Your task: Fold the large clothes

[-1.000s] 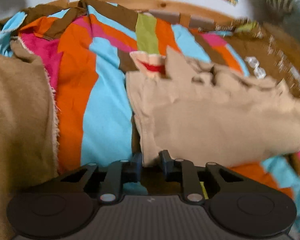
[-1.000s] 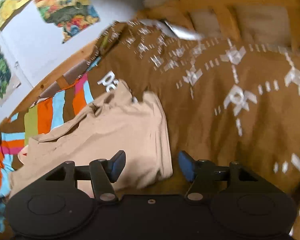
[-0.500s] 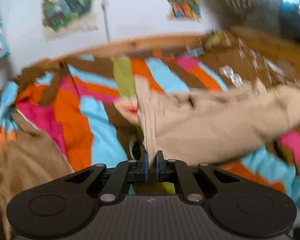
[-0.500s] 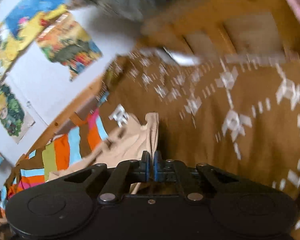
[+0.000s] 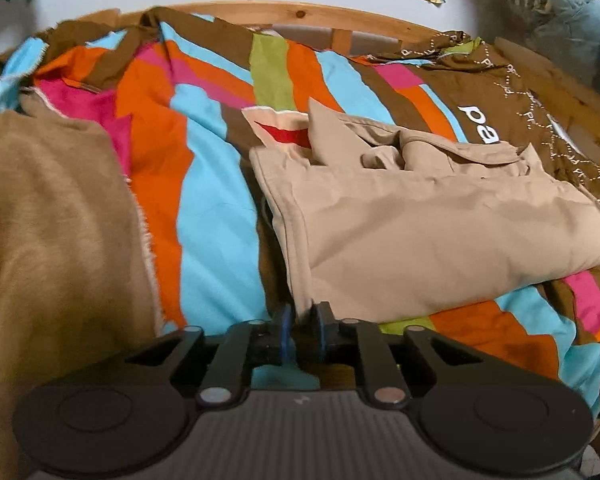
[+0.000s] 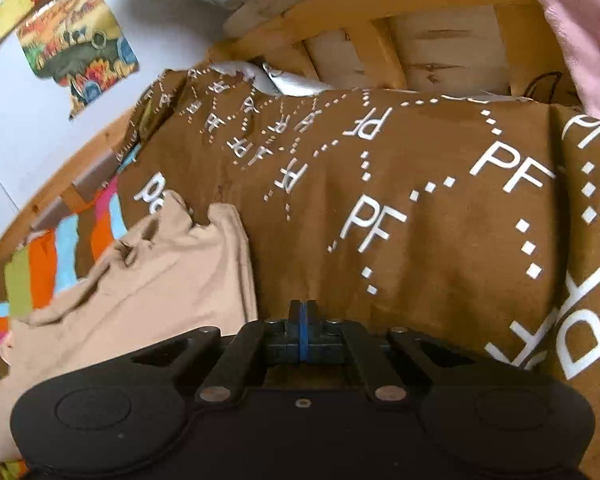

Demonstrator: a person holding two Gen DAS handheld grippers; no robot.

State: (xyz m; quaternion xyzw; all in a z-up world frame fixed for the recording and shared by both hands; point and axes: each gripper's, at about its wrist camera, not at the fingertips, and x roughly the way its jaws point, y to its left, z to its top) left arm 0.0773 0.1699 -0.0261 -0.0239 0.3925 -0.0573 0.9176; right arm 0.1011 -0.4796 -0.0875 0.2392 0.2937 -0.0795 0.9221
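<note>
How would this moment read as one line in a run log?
left fingers: opening, beige garment corner between | right fingers: shut, empty | garment: folded on striped bedspread

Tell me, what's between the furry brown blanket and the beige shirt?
Striped bedsheet lies between the furry brown blanket and the beige shirt, seen in the left wrist view.

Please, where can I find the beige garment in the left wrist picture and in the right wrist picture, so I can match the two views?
Left wrist view: the beige garment fills the centre and right, its near corner between the left gripper fingers.
Right wrist view: the beige garment lies at lower left, beside the gripper.
Shared landmark: the white lettering on the brown cover, just beyond the garment's far edge.
</note>
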